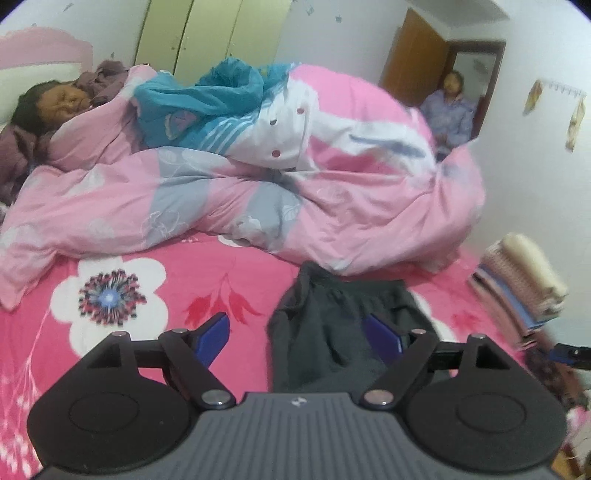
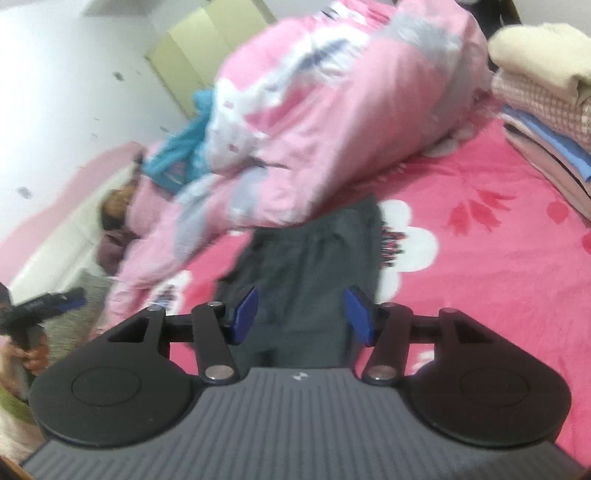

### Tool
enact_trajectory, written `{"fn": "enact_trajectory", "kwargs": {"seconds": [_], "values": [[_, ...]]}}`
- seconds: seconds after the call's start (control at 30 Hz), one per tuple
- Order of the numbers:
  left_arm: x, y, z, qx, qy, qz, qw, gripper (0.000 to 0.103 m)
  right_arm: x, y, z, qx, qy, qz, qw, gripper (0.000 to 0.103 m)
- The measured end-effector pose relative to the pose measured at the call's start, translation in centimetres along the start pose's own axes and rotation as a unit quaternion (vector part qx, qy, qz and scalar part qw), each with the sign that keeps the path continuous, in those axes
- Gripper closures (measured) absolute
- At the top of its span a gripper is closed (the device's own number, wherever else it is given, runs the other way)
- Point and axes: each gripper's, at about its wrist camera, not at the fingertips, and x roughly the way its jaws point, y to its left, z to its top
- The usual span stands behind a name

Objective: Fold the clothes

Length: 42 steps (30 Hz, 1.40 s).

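Left gripper spread wide, nothing pinched. Dark grey garment flat on pink flowered sheet, just below rumpled pink quilt. Right gripper half spread, empty, above garment. Folded pile far right.

Bed sheet: bright pink, large white flowers. Quilt: pale pink with grey and white patches, heaped across the bed. Person: lying under the quilt at the head end. Second person: in the doorway. Door: brown, open. Wardrobe: pale yellow-green doors. Wall hooks: items hanging below.
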Motion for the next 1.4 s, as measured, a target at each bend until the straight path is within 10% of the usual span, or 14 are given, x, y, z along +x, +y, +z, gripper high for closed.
{"fn": "enact_trajectory", "kwargs": {"seconds": [0.47,0.8,1.17,1.23,1.33,1.4], "values": [[1.1,-0.1,-11.2,-0.037,0.020,-0.023,0.9989,0.024,1.1,5.6,-6.2,0.060,0.028,0.117,0.991,0.045],[6.2,-4.8,-14.4,0.074,0.025,-0.030,0.9965,0.034,9.5,4.5,-12.0,0.087,0.075,0.061,0.991,0.048],[15.4,-15.7,-17.0,0.293,0.058,-0.067,0.9521,0.035,13.1,-2.9,-15.3,0.154,0.053,0.014,0.987,0.061],[17.0,-16.8,-17.4,0.307,0.074,-0.060,0.9469,0.042,13.3,-4.2,-15.9,0.169,0.046,0.031,0.984,0.068],[18.5,-17.2,-17.7,0.296,0.104,-0.041,0.9485,0.092,13.2,-5.2,-16.4,0.176,0.034,0.053,0.982,0.072],[18.2,-16.3,-17.3,0.259,0.112,-0.033,0.9588,0.097,13.1,-5.5,-16.7,0.175,0.029,0.064,0.982,0.074]]}}
